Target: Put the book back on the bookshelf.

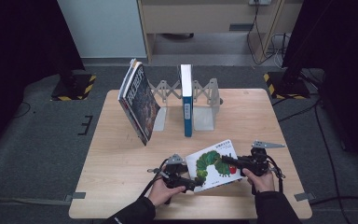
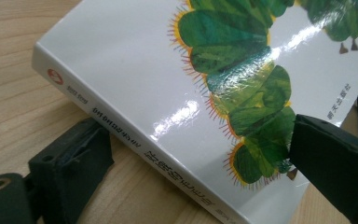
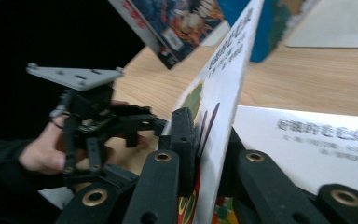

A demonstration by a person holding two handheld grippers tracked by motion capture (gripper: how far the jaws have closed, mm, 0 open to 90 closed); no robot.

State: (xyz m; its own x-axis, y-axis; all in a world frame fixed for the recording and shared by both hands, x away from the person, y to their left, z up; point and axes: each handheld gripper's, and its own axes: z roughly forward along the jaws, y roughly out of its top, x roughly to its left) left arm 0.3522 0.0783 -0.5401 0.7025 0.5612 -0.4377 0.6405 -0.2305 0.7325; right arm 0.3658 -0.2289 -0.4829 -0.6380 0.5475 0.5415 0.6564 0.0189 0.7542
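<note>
White glossy picture book w/ green caterpillar cover (image 1: pixel 213 163) near front edge of light wood table (image 1: pixel 121 154), right gripper (image 1: pixel 227 161) clamped on its lifted cover, left gripper (image 1: pixel 196 181) jaws wide, straddling spine, not pressing, 2 books upright at back edge.

Lab or studio recording bay.
Grey carpet (image 1: pixel 37 154), black curtains (image 1: pixel 18 37), hazard-taped stand bases (image 1: pixel 74 88), loose cables (image 1: pixel 261 42), lone wooden table (image 1: pixel 121 158) taped at its corners.

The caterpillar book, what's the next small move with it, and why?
Probably draw the left tongs back off the caterpillar book: they stand open around its spine edge, not pressing, while the right tongs are shut on its cover, so the right can carry it alone.
</note>
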